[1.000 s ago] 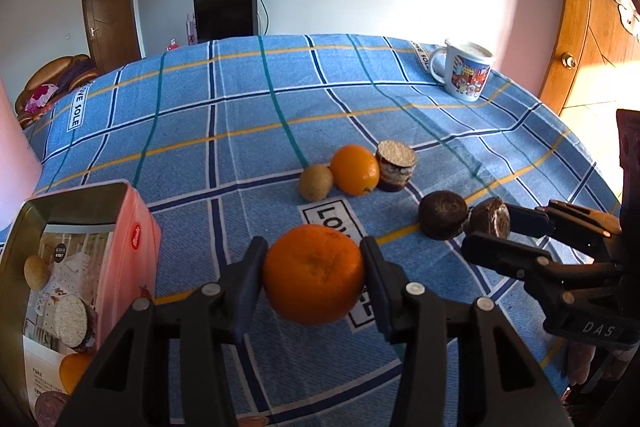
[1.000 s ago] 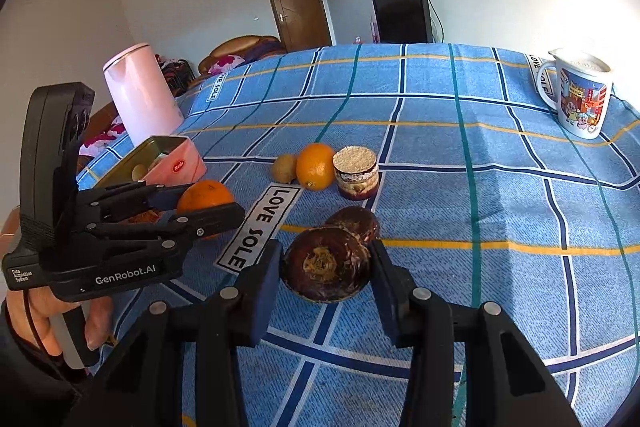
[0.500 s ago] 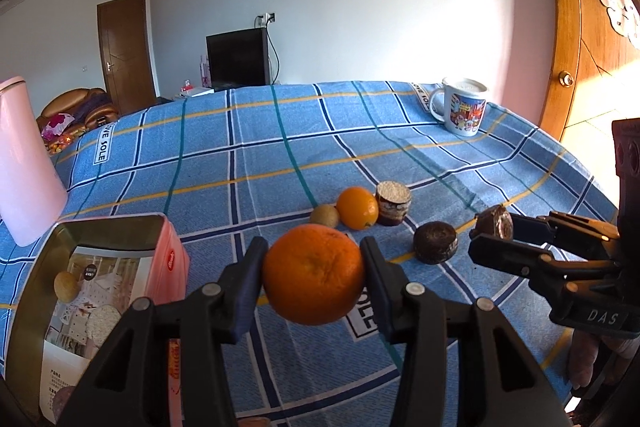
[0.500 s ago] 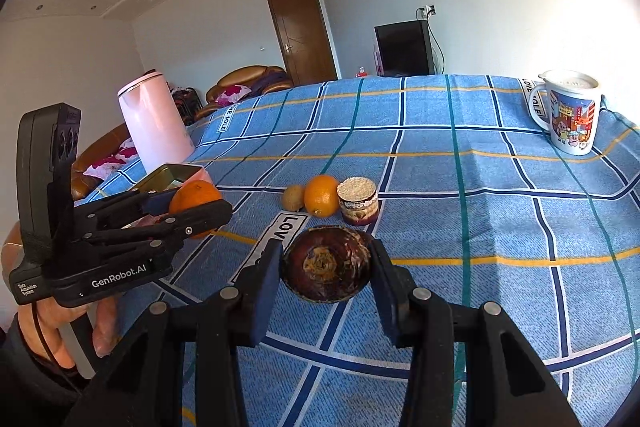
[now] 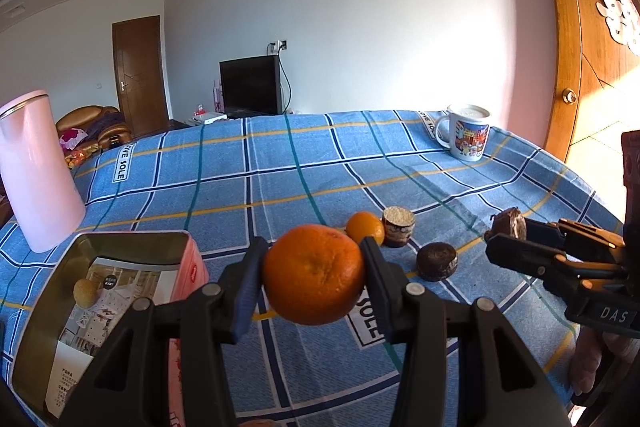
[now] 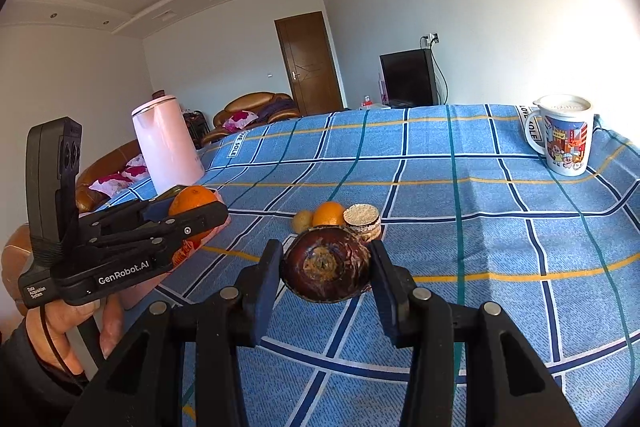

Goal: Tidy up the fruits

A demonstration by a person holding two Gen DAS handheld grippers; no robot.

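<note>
My left gripper [image 5: 314, 277] is shut on a large orange [image 5: 314, 273] and holds it above the blue checked tablecloth, just right of an open pink tin [image 5: 100, 291] with a small yellow fruit [image 5: 85, 292] inside. My right gripper [image 6: 326, 271] is shut on a dark brown fruit [image 6: 326, 269], lifted off the table; it also shows at the right of the left wrist view [image 5: 508, 223]. On the cloth lie a smaller orange [image 5: 365, 227], a brown fruit with a pale cut top [image 5: 398, 231] and another dark brown fruit [image 5: 437, 261]. A small yellowish fruit [image 6: 302, 221] lies beside the orange.
A pink kettle [image 5: 34, 171] stands at the table's left behind the tin. A printed mug [image 5: 466, 137] stands at the far right corner. The table's right edge drops off toward a wooden door [image 5: 580, 39].
Both grippers have risen with their fruits, so the table fruits look lower and farther. The left gripper has kept the orange beside the tin; the right one has kept the dark fruit.
</note>
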